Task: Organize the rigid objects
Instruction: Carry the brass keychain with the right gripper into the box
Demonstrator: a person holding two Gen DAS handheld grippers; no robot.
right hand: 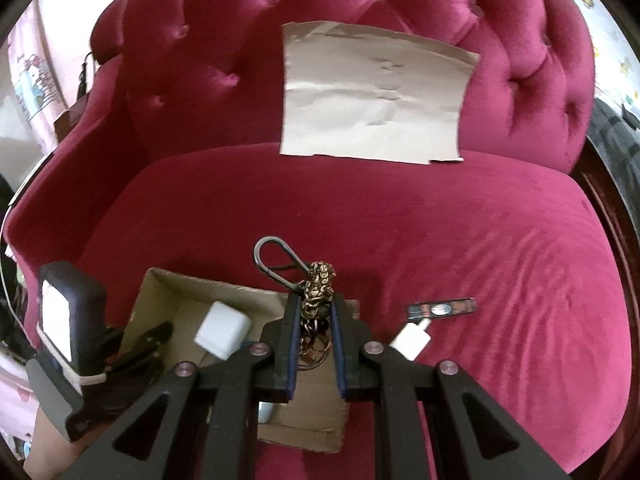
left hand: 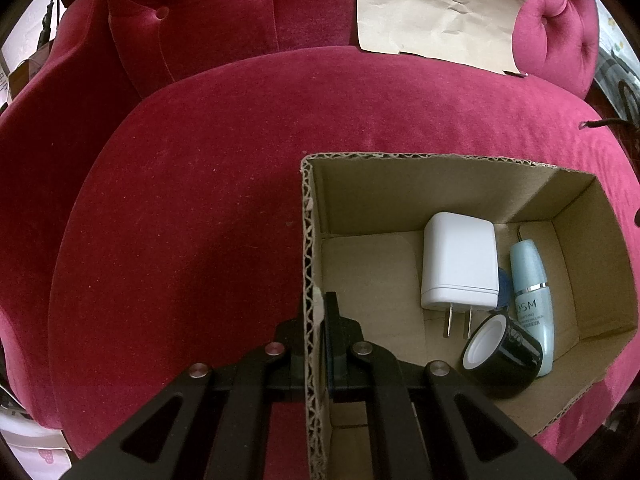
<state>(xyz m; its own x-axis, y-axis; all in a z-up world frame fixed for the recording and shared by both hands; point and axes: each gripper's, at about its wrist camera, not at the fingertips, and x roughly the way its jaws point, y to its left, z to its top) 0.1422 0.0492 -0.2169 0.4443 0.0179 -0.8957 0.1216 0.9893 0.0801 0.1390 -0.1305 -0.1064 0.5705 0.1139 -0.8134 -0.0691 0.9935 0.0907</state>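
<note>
- Two grippers work at a cardboard box (left hand: 400, 168) on a red sofa (left hand: 180, 220).
- Left gripper (left hand: 316, 320) pinches the box's left wall.
- Only the left view shows the box's inside: white charger (left hand: 458, 268), blue bottle (left hand: 534, 296), black jar (left hand: 502, 356).
- Only the right view shows the right gripper (right hand: 314, 312) squeezing a keychain (right hand: 318, 284) over the box, with a white plug (right hand: 412, 338) and dark stick (right hand: 442, 307) right of it.

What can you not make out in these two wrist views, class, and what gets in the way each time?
- Left wrist view: a blue object in the cardboard box is mostly hidden behind the white charger.
- Left wrist view: the pale blue bottle's label is partly covered by the black tape roll.
- Right wrist view: the keychain's lower rings sit between the right gripper's jaws.
- Right wrist view: print on the dark strip is too small and blurred.
</note>
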